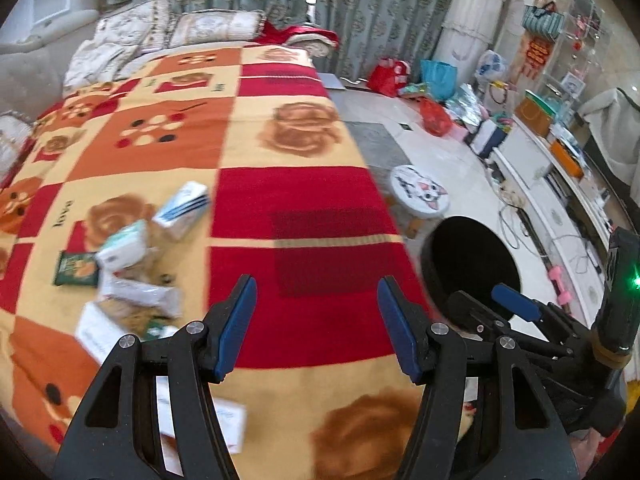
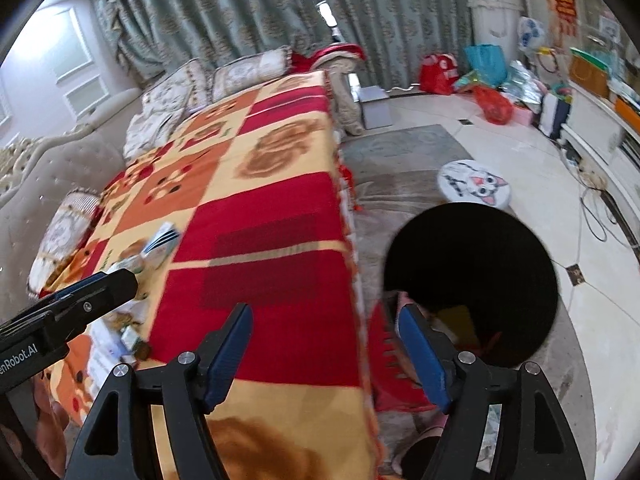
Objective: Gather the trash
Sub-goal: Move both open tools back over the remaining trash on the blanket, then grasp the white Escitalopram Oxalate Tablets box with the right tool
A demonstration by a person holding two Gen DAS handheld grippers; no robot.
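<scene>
Most of the job looks undone. A heap of trash (image 1: 132, 264) — small boxes, plastic wrappers, a green packet — lies on the left side of the checked blanket (image 1: 312, 200), with another white box (image 1: 228, 420) nearer, by the left gripper's arm. The black bin (image 2: 472, 280) stands on the floor just right of the blanket's edge; something yellow and pink shows inside it, so I judge a few pieces are already dropped in. The left gripper (image 1: 316, 324) is spread and holds nothing. The right gripper (image 2: 324, 352) is likewise spread and empty, near the bin.
</scene>
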